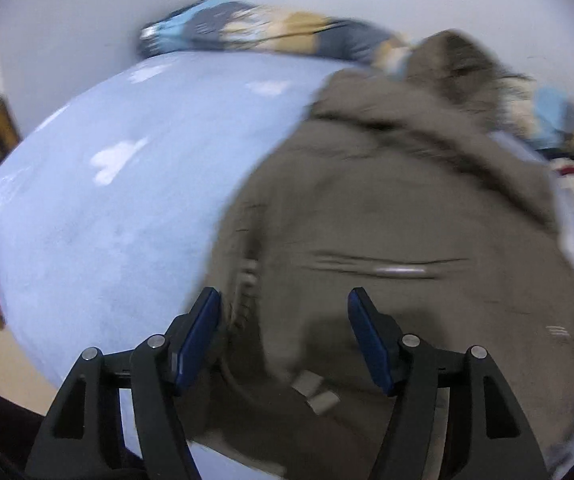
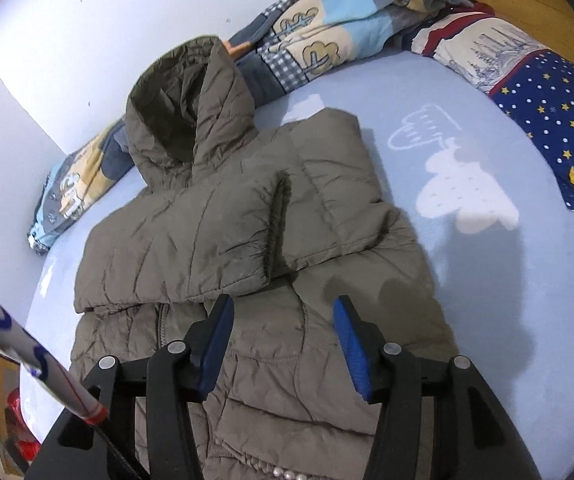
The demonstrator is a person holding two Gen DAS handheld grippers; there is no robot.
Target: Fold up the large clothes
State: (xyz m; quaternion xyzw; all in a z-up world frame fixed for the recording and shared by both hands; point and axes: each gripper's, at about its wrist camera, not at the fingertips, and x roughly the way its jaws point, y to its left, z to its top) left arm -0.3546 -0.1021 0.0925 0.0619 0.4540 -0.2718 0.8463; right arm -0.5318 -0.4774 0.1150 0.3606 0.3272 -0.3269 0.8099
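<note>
With both hand-held grippers held wide and empty, the soft, bulky, slippery jacket is best gripped at its hem.

The left gripper and right gripper look alike: each has 2 matte black plastic fingers with triangular cut-outs, 2 round silver pivot screws per side, and a flat blue pad lining the inner face of each finger of its jaws.
</note>
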